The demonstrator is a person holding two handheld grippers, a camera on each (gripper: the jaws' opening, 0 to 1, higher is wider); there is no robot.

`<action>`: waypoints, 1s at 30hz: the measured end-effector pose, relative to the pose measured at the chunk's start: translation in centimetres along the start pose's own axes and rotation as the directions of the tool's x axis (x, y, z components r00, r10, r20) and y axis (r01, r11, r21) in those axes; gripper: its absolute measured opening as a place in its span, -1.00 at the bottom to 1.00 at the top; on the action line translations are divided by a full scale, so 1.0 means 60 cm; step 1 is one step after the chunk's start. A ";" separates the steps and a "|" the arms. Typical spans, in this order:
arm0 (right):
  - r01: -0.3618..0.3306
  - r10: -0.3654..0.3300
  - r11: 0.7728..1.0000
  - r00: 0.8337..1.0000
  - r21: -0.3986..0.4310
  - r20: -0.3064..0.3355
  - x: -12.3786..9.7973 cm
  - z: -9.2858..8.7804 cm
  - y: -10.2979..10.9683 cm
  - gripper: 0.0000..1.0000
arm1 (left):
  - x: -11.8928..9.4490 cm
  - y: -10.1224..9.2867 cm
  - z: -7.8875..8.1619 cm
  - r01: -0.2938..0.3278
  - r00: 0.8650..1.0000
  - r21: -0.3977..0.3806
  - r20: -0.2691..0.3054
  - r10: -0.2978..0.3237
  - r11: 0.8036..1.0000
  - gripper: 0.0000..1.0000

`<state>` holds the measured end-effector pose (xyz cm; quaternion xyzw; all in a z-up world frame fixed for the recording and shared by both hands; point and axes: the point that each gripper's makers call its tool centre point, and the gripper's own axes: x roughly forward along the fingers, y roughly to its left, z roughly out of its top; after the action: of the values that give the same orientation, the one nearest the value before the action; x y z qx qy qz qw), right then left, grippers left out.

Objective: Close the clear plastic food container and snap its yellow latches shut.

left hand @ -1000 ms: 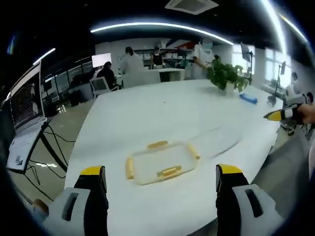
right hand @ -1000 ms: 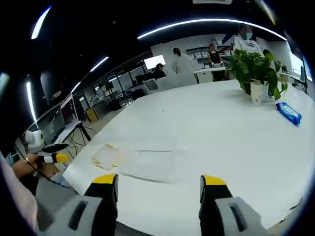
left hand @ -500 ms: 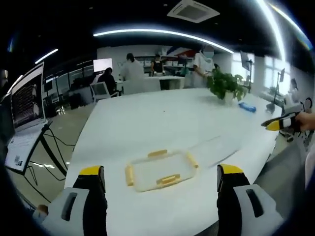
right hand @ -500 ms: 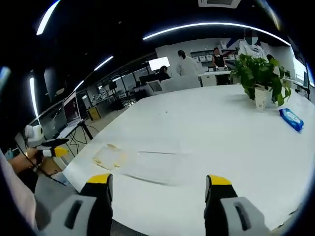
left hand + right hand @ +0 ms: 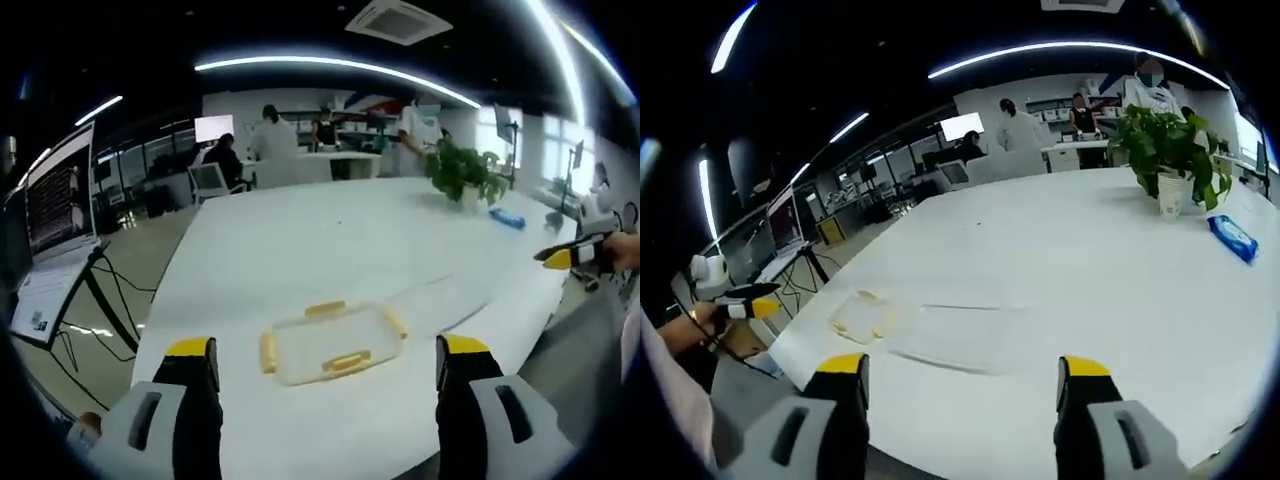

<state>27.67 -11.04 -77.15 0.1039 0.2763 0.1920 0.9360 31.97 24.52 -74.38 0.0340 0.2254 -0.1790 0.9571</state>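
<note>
A clear plastic container (image 5: 332,343) with yellow latches lies flat on the white table (image 5: 330,240), a little ahead of my left gripper (image 5: 325,365), which is open and holds nothing. A clear flat lid (image 5: 445,296) lies to its right. In the right gripper view the container (image 5: 862,317) sits at the left near the table's edge and the clear lid (image 5: 965,335) lies ahead of my open right gripper (image 5: 962,380). The right gripper (image 5: 575,256) also appears at the far right of the left gripper view, and the left gripper (image 5: 740,305) at the far left of the right gripper view.
A potted plant (image 5: 1167,160) and a blue packet (image 5: 1232,238) stand at the far side of the table. A laptop (image 5: 50,240) on a stand sits left of the table. Several people are at desks in the background.
Both views shifted slightly with the hands. The container and lid have not moved, and both grippers stay open.
</note>
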 end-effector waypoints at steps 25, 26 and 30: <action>-0.007 0.008 1.000 0.999 0.007 -0.038 0.005 -0.014 0.005 0.51 | 0.001 -0.008 -0.010 0.023 1.000 -0.019 -0.016 -0.023 1.000 0.70; -0.008 0.008 1.000 0.999 0.007 -0.039 0.005 -0.014 0.005 0.51 | 0.000 -0.009 -0.011 0.024 1.000 -0.019 -0.019 -0.024 1.000 0.69; -0.008 0.008 1.000 0.999 0.008 -0.043 0.006 -0.016 0.005 0.51 | -0.001 -0.011 -0.014 0.025 0.999 -0.016 -0.026 -0.025 1.000 0.68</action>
<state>27.29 -10.53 -78.03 0.1044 0.2967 0.1970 0.9286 31.35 24.05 -75.08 0.0260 0.2397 -0.1886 0.9520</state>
